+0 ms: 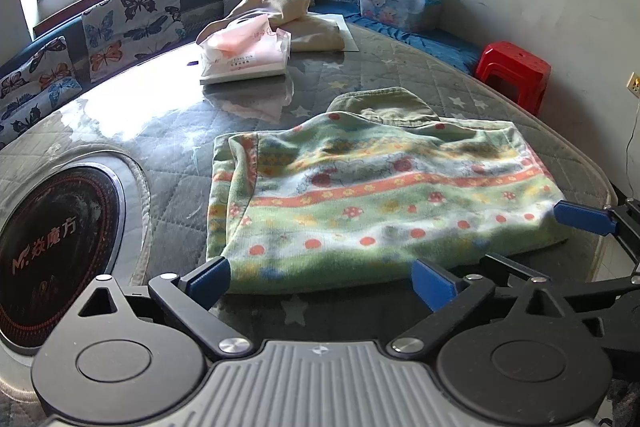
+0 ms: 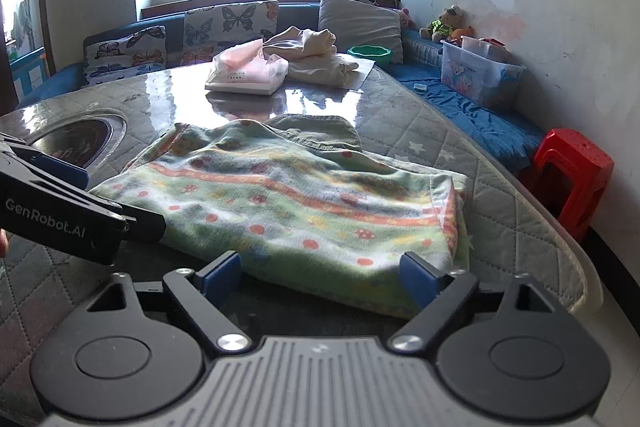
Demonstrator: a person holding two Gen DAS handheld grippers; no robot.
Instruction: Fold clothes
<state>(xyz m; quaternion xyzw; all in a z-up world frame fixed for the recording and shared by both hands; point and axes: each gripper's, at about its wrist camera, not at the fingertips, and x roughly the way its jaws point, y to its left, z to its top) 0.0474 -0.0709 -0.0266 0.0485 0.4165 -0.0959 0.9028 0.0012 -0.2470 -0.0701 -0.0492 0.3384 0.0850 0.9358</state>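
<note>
L wrist view: left gripper (image 1: pixel 322 281) tilted down over the table (image 1: pixel 400 83), fingers wide, nothing gripped; folded garment (image 1: pixel 376 195) lies flat just ahead, long axis across (collar end far). R wrist view: right gripper (image 2: pixel 322 273) also pitched down, fingers wide around garment's near edge, not pinching.

A folded garment (image 1: pixel 372 195) is laid on the table (image 1: pixel 168 131), near its front edge. To its left a round hob (image 1: pixel 56 239) is set into the table top. Behind the garment a tissue pack (image 1: pixel 244 55) is placed, and a crumpled cloth (image 1: pixel 296 19) is seen just behind that. A storage box (image 1: pixel 396 3) is kept on the bench (image 1: pixel 440 39) at the right, and a stool (image 1: pixel 516 71) is placed before that bench
</note>
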